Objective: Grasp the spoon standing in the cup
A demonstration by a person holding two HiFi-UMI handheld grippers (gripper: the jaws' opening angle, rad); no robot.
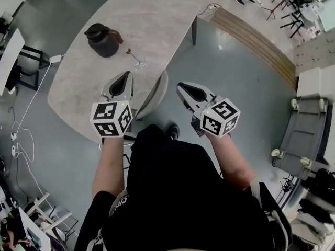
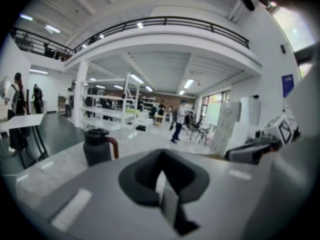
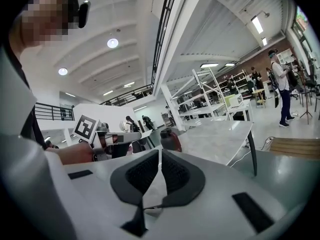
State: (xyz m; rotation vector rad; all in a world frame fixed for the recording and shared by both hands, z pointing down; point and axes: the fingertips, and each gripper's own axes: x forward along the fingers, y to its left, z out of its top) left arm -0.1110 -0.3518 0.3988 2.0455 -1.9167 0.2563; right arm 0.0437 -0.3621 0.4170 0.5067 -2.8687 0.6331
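Head view | we read left claw (image 1: 127, 75) and right claw (image 1: 180, 86) pressed together, empty | spoon (image 1: 133, 56) stands tilted in cup (image 1: 142, 65) on table (image 1: 157, 14), near black jug (image 1: 102, 41), apart from both claws

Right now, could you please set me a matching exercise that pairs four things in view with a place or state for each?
Things:
1. jug
2. cup
3. left tongs
4. right tongs

Places or states:
A. shut, over the floor
B. holds the spoon
C. dark, standing on the table
D. shut, at the table's near edge

Pairs: 1-C, 2-B, 3-D, 4-A
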